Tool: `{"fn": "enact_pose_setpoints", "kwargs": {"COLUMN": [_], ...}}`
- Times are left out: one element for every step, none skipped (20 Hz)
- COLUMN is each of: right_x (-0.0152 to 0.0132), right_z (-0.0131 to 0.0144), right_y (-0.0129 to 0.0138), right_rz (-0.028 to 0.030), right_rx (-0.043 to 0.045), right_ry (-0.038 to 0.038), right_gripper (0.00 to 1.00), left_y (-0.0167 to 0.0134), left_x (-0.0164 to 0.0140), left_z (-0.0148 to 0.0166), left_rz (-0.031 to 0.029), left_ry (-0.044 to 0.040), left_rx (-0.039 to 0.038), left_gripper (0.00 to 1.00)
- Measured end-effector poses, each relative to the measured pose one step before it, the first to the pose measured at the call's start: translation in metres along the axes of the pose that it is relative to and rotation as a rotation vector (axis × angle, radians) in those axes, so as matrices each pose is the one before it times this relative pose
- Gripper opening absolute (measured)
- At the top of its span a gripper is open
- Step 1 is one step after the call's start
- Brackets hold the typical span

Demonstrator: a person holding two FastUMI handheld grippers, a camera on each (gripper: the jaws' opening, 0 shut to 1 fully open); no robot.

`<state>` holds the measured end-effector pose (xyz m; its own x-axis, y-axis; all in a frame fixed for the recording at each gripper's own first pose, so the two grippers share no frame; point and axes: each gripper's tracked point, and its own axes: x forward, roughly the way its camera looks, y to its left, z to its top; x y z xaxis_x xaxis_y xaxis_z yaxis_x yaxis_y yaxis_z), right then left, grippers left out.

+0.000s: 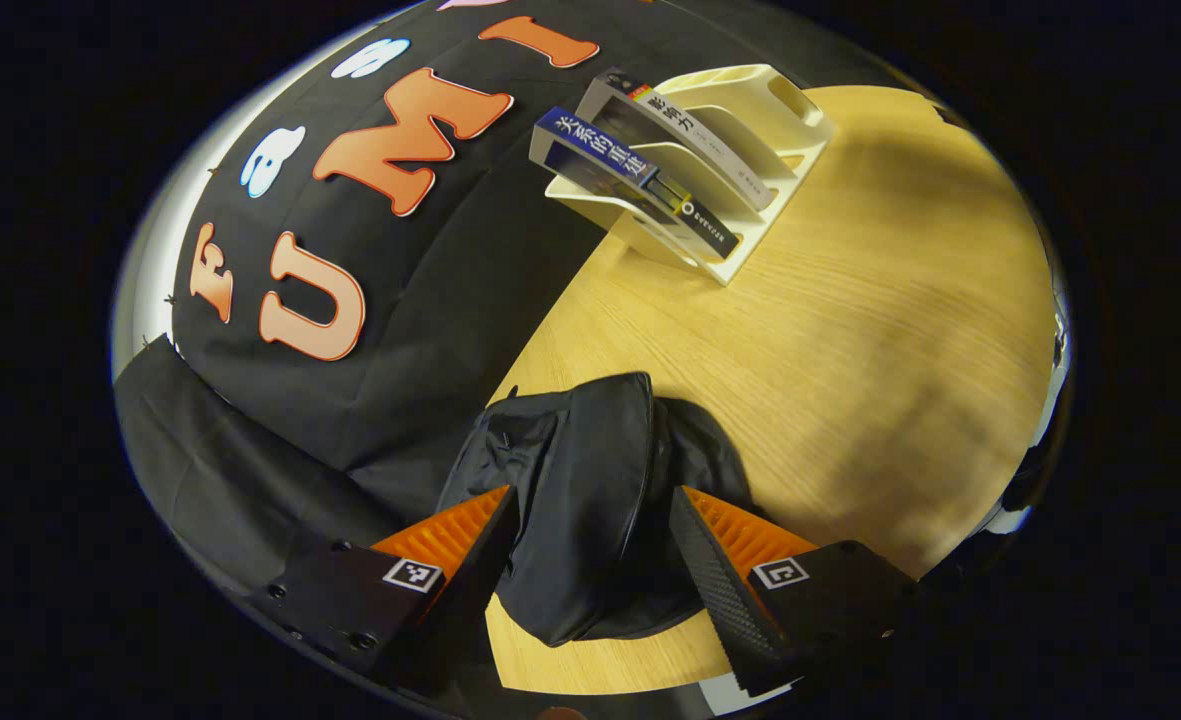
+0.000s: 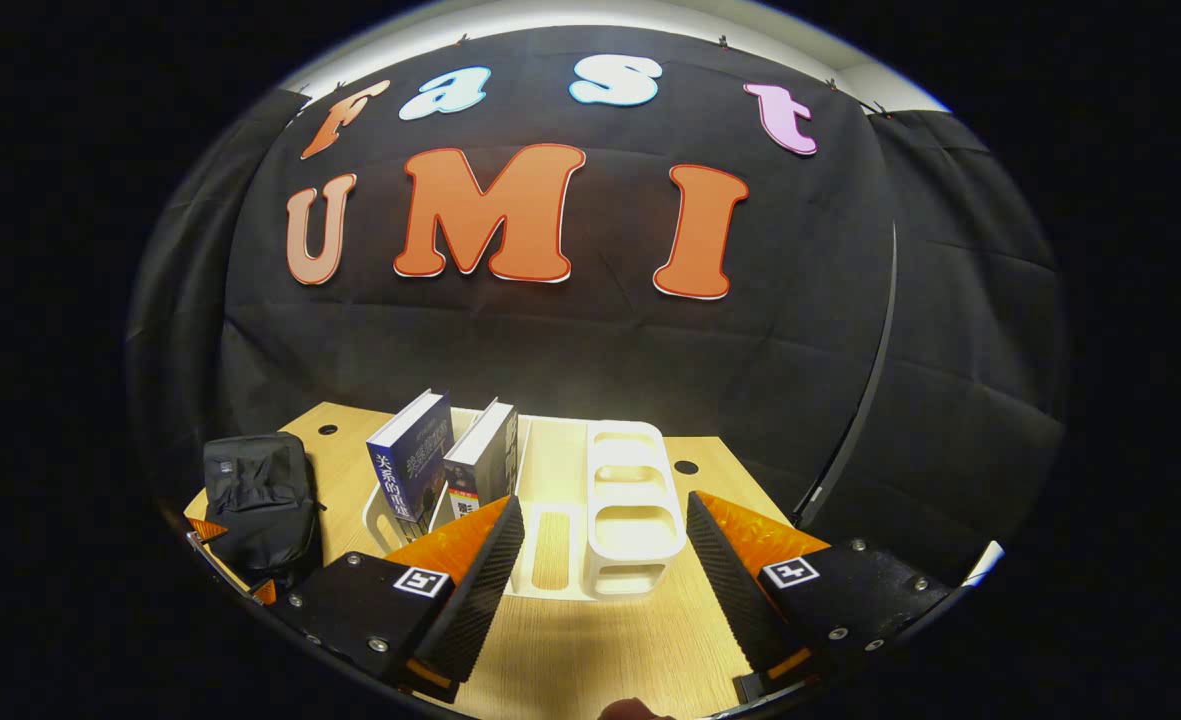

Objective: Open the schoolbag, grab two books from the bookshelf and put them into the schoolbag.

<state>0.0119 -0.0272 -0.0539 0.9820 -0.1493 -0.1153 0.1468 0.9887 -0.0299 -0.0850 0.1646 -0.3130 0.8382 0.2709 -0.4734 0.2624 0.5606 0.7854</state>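
Observation:
A black schoolbag (image 1: 590, 480) stands on the wooden table (image 1: 850, 330), close in front of my left gripper (image 1: 590, 525). That gripper is open, with its fingers set wide on either side of the bag's lower part. Farther off is a cream bookshelf (image 1: 750, 110) holding a blue book (image 1: 630, 170) and a grey-spined book (image 1: 695, 130), both leaning. My right gripper (image 2: 605, 565) is open and holds nothing, just in front of the bookshelf (image 2: 630, 500). The blue book (image 2: 410, 460) and the second book (image 2: 485, 460) stand in its left slots. The schoolbag (image 2: 255, 500) is at the far left.
The black cloth wall (image 2: 590, 350) runs right behind the table's back edge. Two round cable holes (image 2: 686, 467) are in the tabletop near the back. The bookshelf's right compartments (image 2: 630, 530) hold nothing. Bare table (image 1: 900, 400) lies right of the bag.

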Motion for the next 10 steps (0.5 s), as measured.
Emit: {"fn": "enact_pose_setpoints", "kwargs": {"right_x": [-0.00069, -0.00224, -0.00178, -0.00199, -0.0025, -0.00294, -0.00281, -0.00236, -0.00319, -0.00226], "right_z": [-0.00073, -0.00029, -0.00097, -0.00176, -0.00047, -0.0001, -0.00005, -0.00012, 0.00058, -0.00054], "right_y": [0.00278, 0.00271, 0.00318, 0.00285, 0.00273, 0.00298, 0.00346, 0.00261, 0.00282, 0.00282], "right_rz": [-0.00745, -0.00674, -0.00791, -0.00926, -0.0082, -0.01028, -0.00801, -0.00799, -0.00448, -0.00113], "right_rx": [-0.00053, 0.00014, 0.00072, 0.00175, 0.0046, 0.00362, 0.0008, -0.00382, -0.00746, -0.00811], "right_ry": [0.00292, 0.00393, 0.00587, 0.00474, 0.00505, 0.00255, 0.00233, 0.00113, -0.00026, 0.00401], "right_gripper": [0.98, 0.98, 0.98, 0.98, 0.98, 0.98, 0.98, 0.98, 0.98, 0.98], "left_y": [0.00359, 0.00328, 0.00178, 0.00236, 0.00258, 0.00143, 0.00161, -0.00022, 0.00051, -0.00098], "left_x": [0.00314, 0.00229, 0.00565, 0.0029, 0.00707, 0.00694, 0.00783, 0.0061, 0.00599, 0.00514], "left_z": [-0.00582, -0.00591, -0.00491, -0.00678, -0.00357, -0.00063, -0.00097, 0.00327, 0.00109, 0.00248], "left_rz": [0.01247, 0.01732, 0.01376, 0.0144, 0.00789, 0.00405, -0.00186, -0.01623, -0.01487, -0.02368], "left_ry": [0.00696, 0.00508, 0.01397, 0.00889, 0.01091, 0.00221, -0.00234, -0.00441, -0.00542, 0.00122], "left_rx": [0.00067, 0.00183, 0.0088, 0.0037, 0.00934, 0.00642, 0.00122, -0.00158, -0.00748, -0.00982], "left_gripper": [0.97, 0.96, 0.96, 0.96, 0.96, 0.96, 0.96, 0.95, 0.93, 0.72]}}
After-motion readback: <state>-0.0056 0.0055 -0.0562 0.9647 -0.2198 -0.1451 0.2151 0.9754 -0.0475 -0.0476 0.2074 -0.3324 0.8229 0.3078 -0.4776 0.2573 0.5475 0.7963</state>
